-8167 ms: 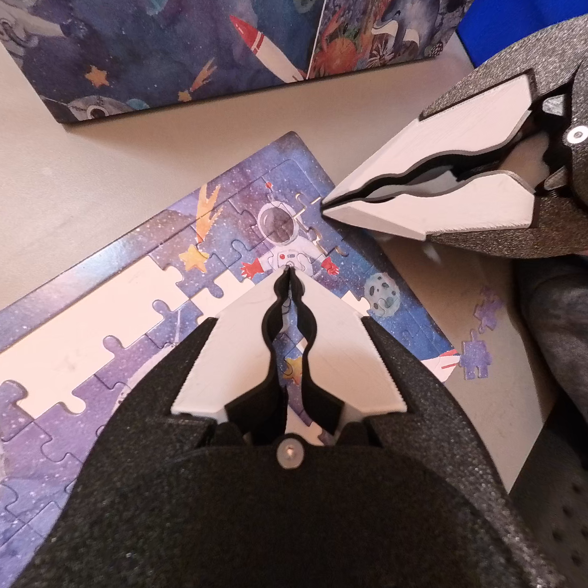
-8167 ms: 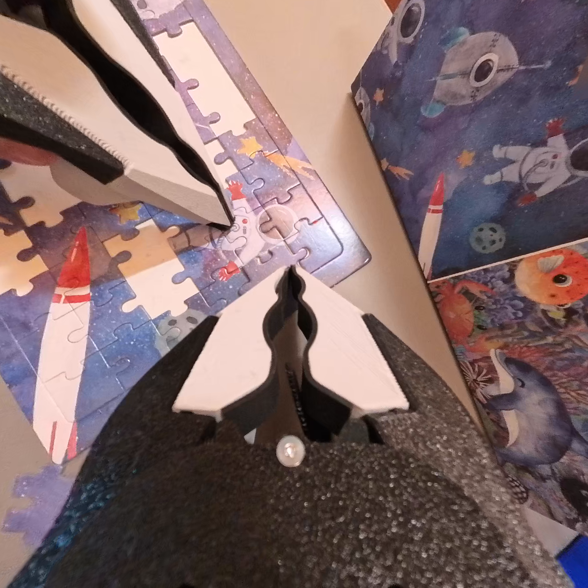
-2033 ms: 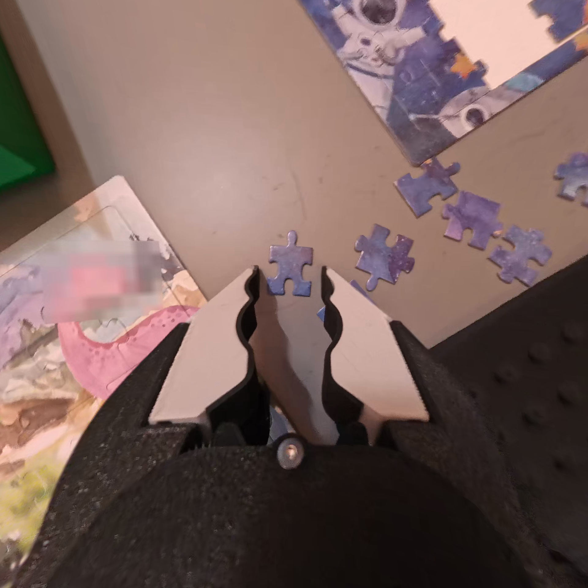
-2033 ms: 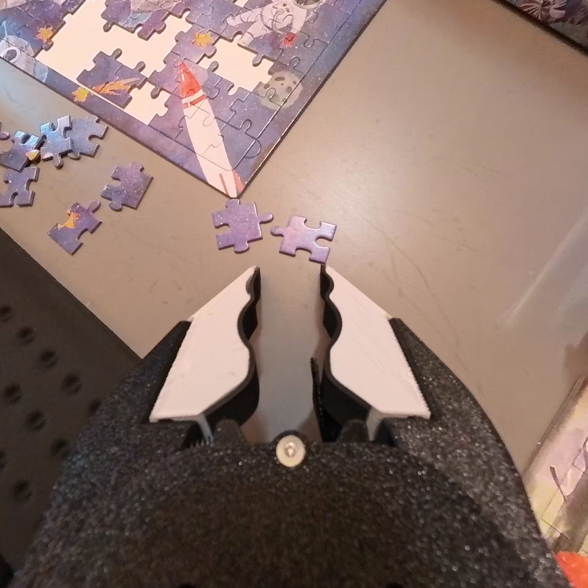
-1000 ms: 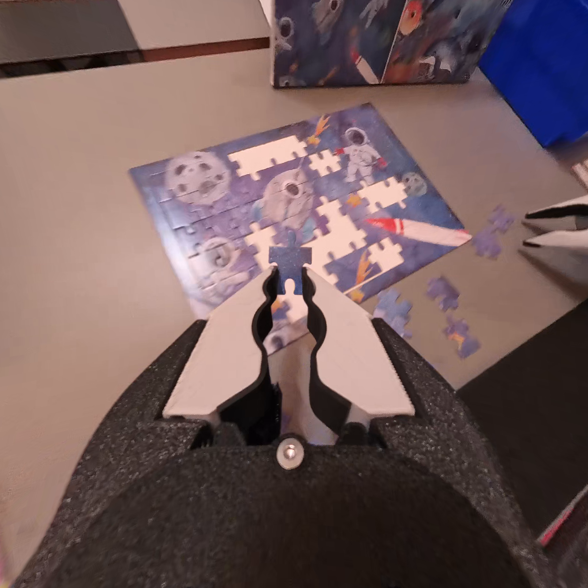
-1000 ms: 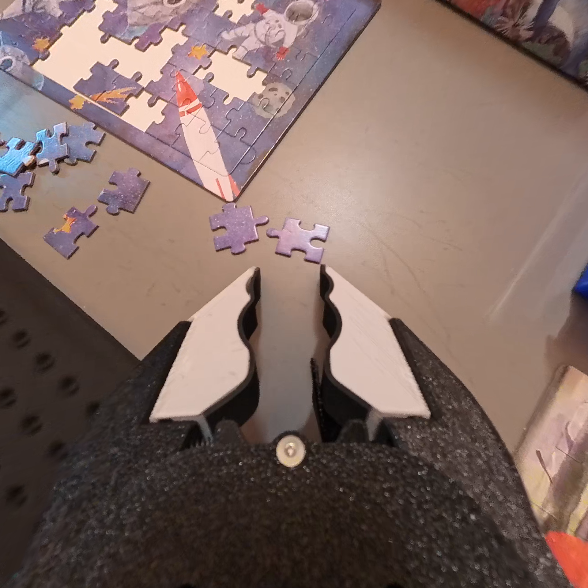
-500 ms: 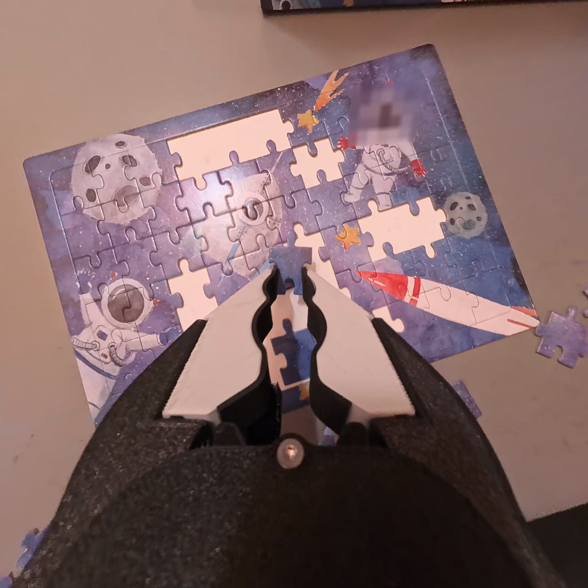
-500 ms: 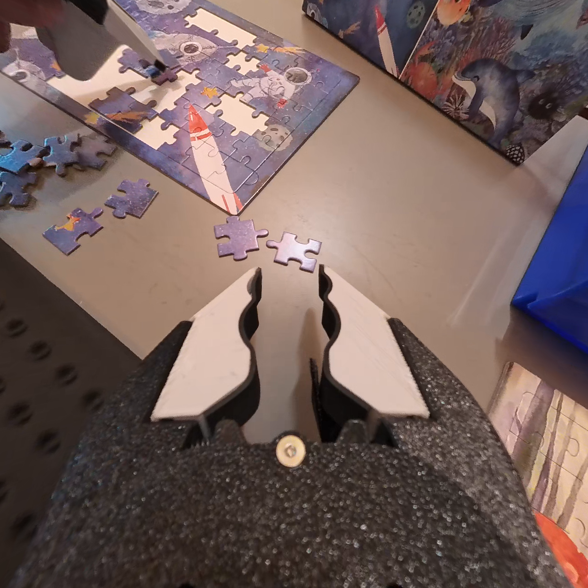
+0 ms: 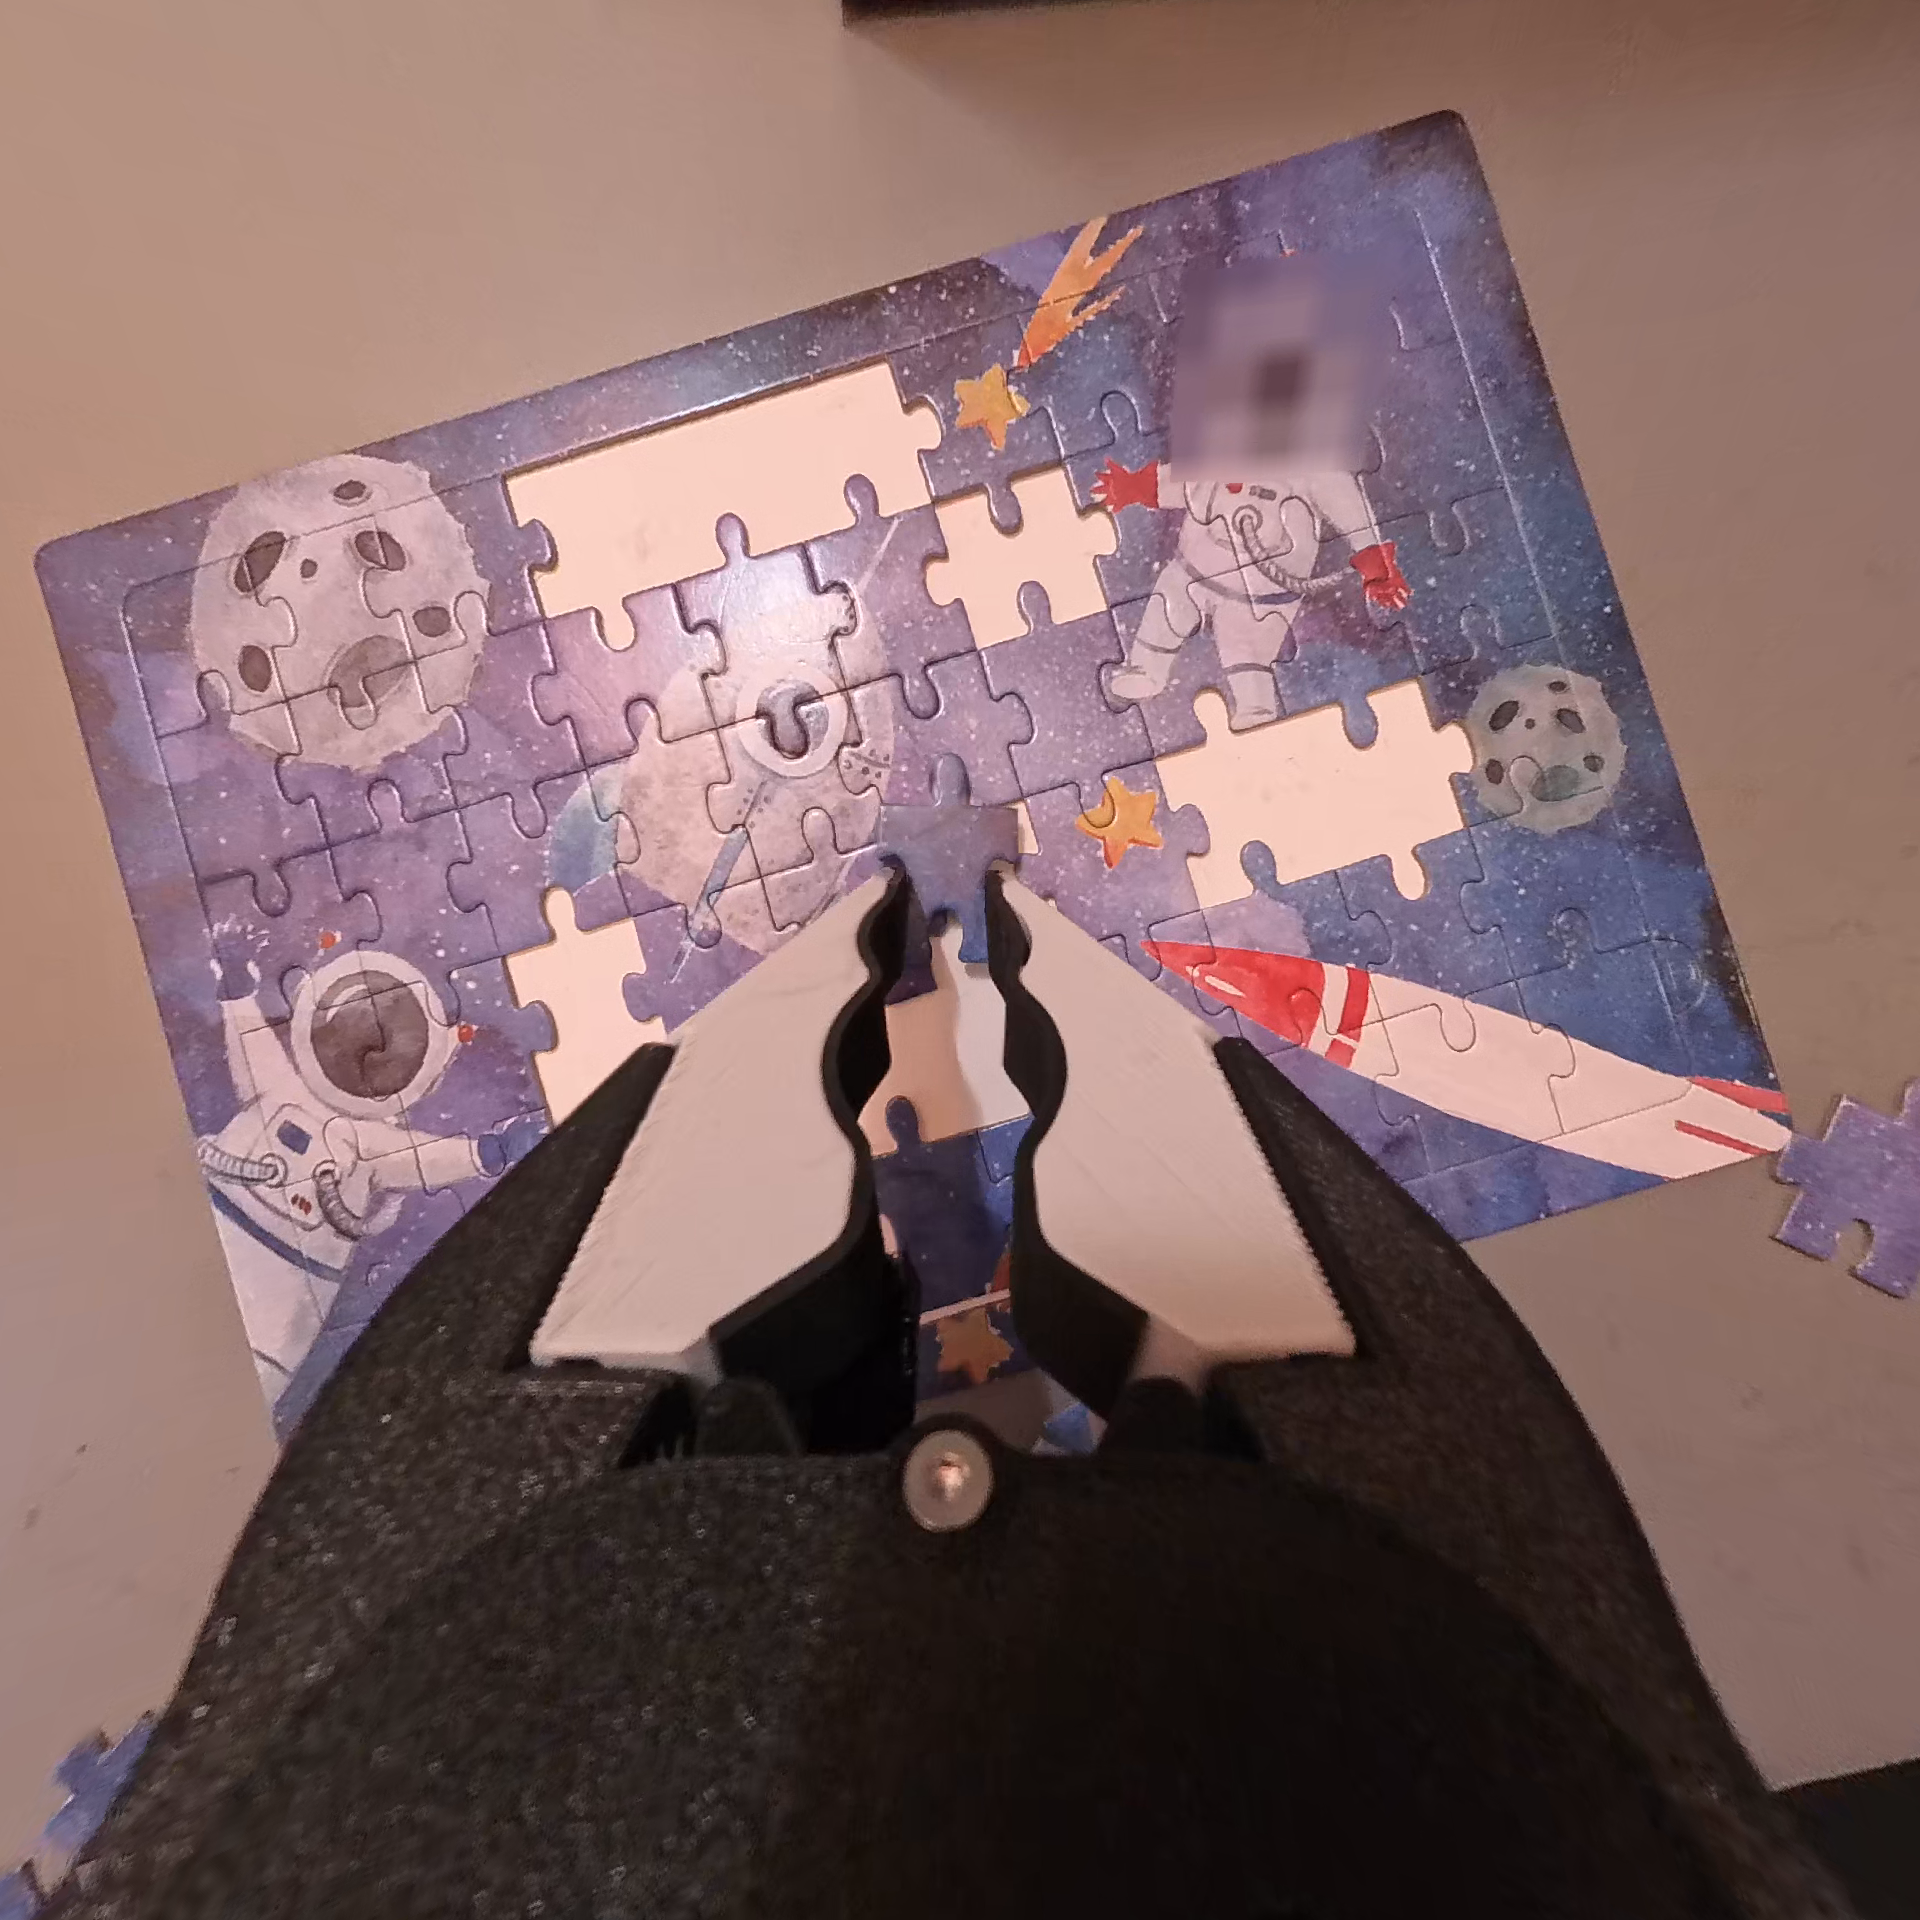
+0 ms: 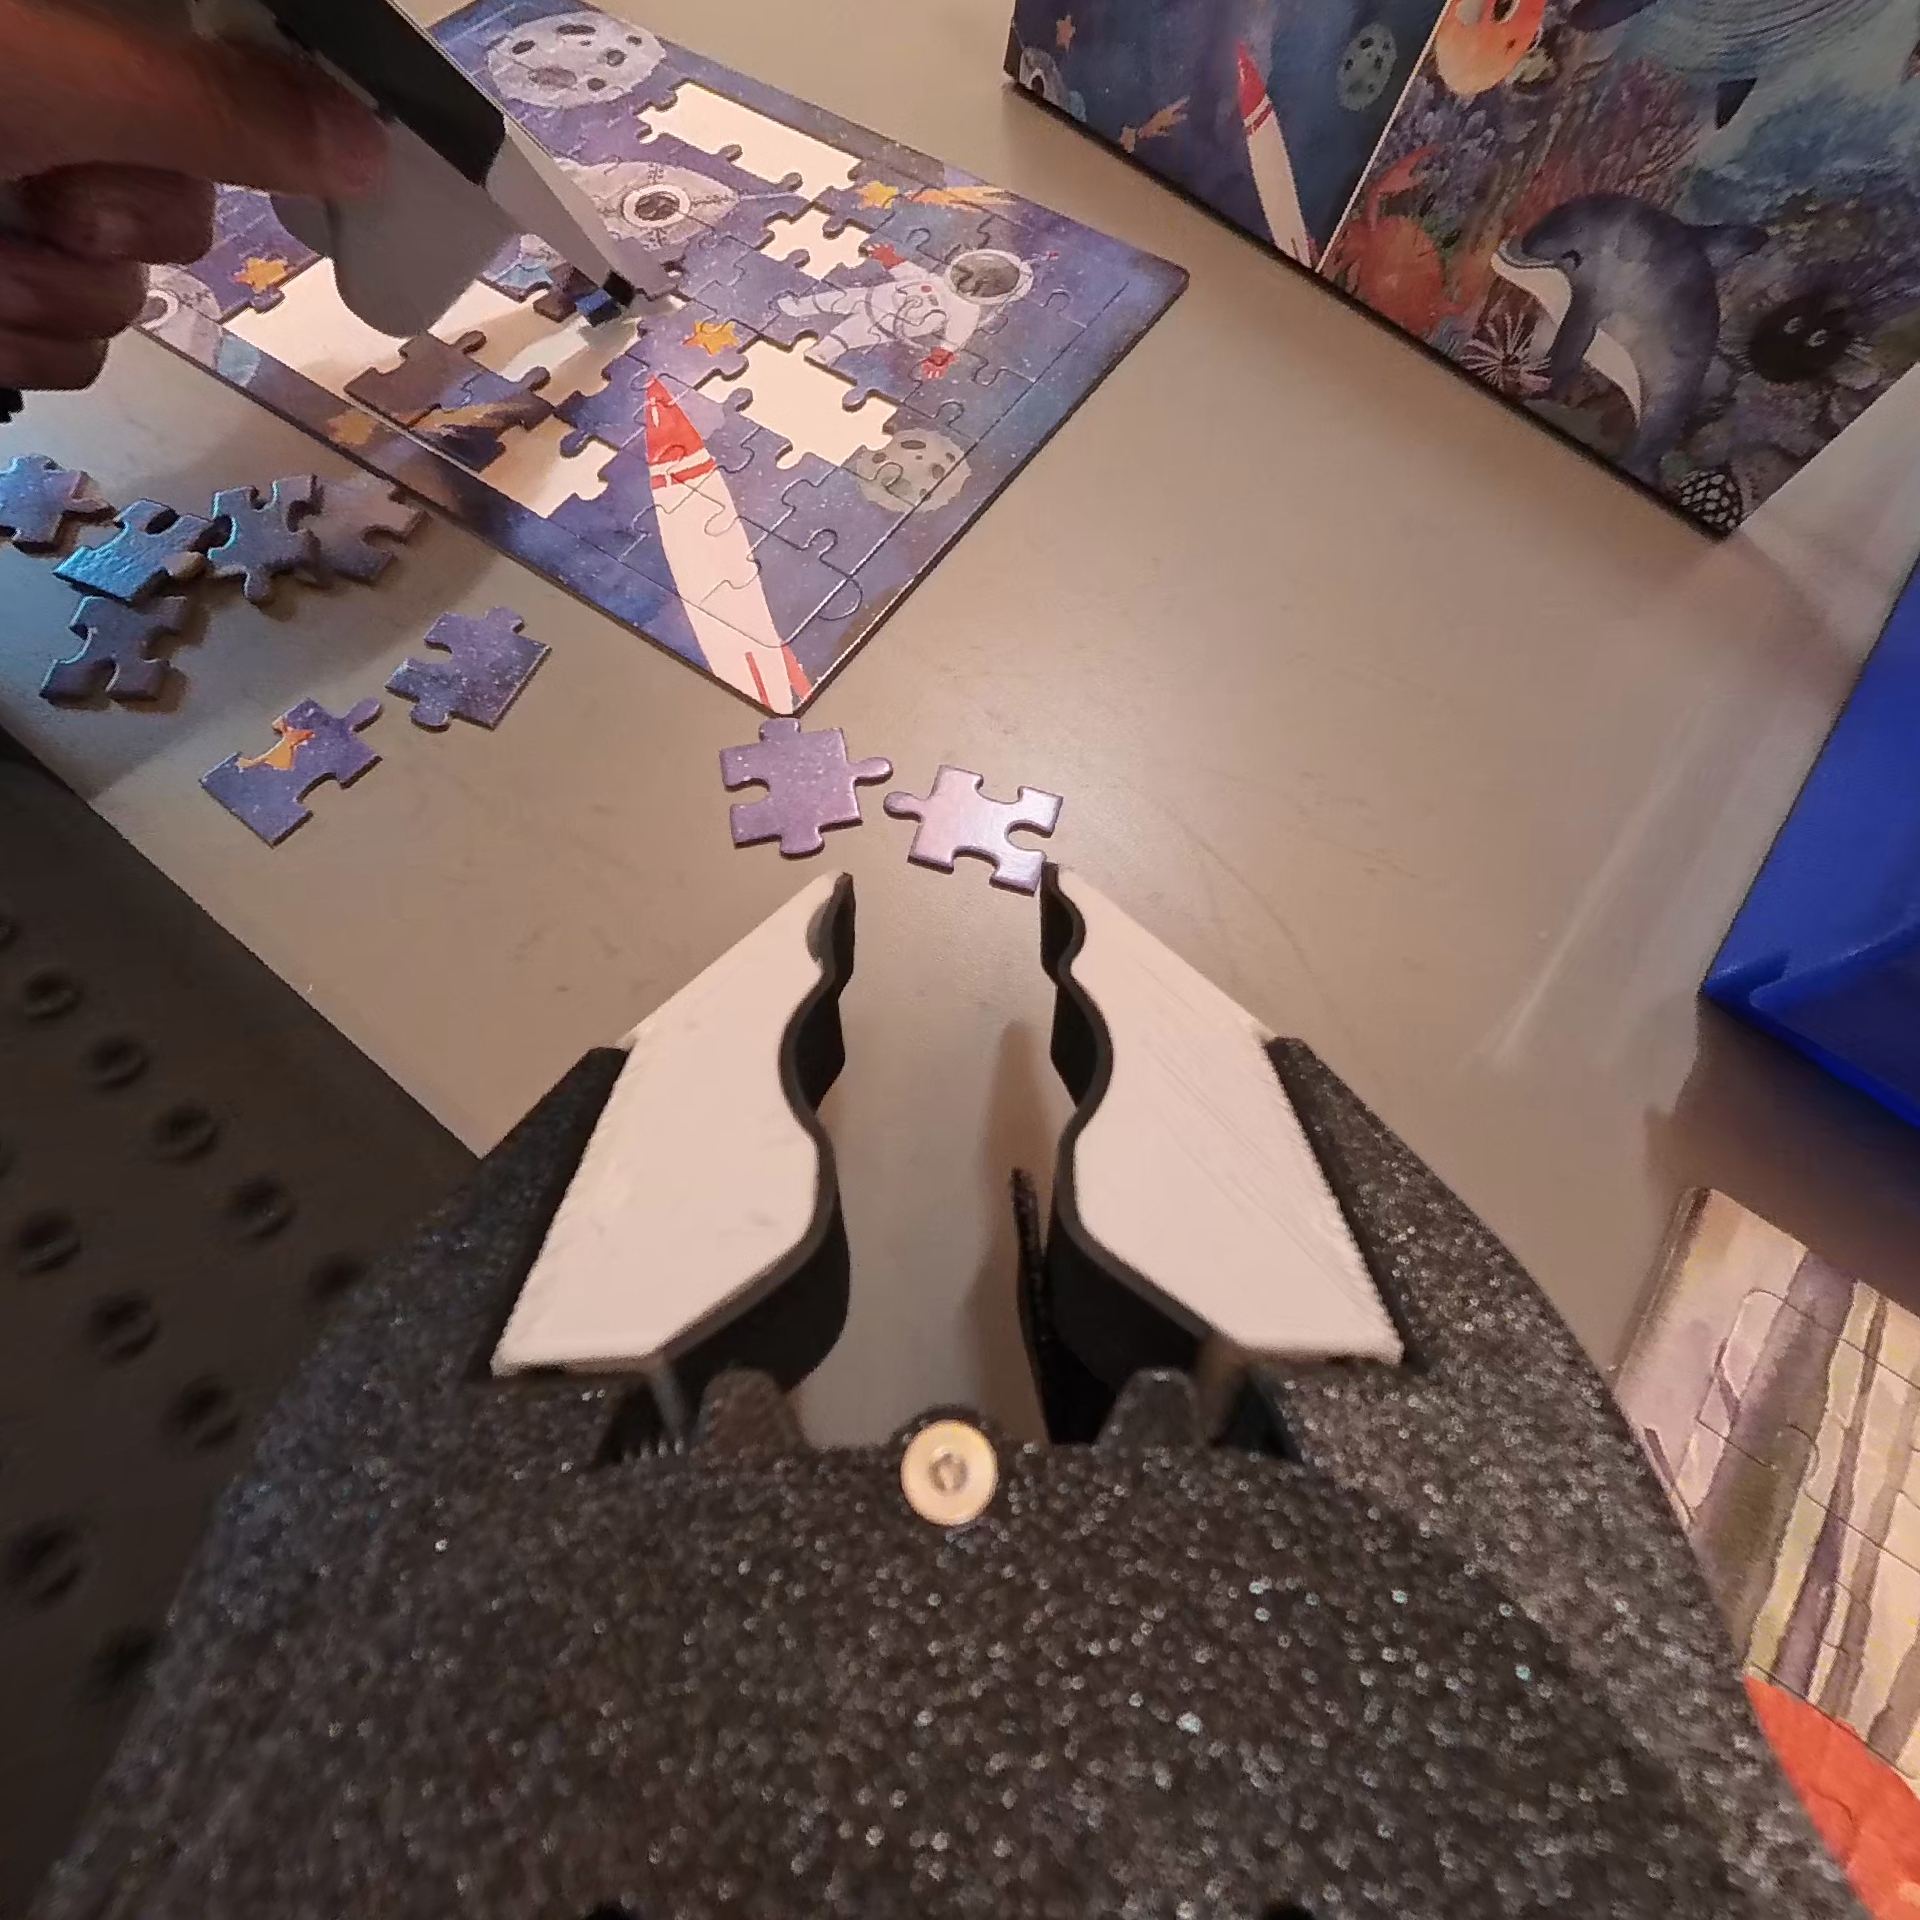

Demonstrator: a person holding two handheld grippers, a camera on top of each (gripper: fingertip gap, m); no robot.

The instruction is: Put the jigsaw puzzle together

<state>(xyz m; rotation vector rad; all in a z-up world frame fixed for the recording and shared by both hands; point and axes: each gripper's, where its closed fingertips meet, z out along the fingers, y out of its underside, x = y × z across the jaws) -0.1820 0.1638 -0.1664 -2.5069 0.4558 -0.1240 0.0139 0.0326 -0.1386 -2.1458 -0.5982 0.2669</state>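
While the left gripper [image 9: 940,878] jaws clamp a blue puzzle piece [image 9: 948,847] over the gap-riddled space jigsaw [image 9: 1662,582], the right gripper [image 10: 945,883] jaws gape beside two loose pieces [image 10: 800,784].

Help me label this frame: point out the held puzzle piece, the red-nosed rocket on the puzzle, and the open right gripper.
Held puzzle piece [image 9: 951,840]: left wrist view, its blue body above the fingertips.
Red-nosed rocket [image 9: 1268,995]: left wrist view, its red nose.
Right gripper [image 10: 945,883]: right wrist view, midway between its fingertips.

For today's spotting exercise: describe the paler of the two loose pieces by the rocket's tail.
Find the puzzle board and follow its rocket to the corner. Two loose pieces lie just beyond; the pale lilac piece is the right one, nearest the right gripper, lighter than its darker purple neighbour.
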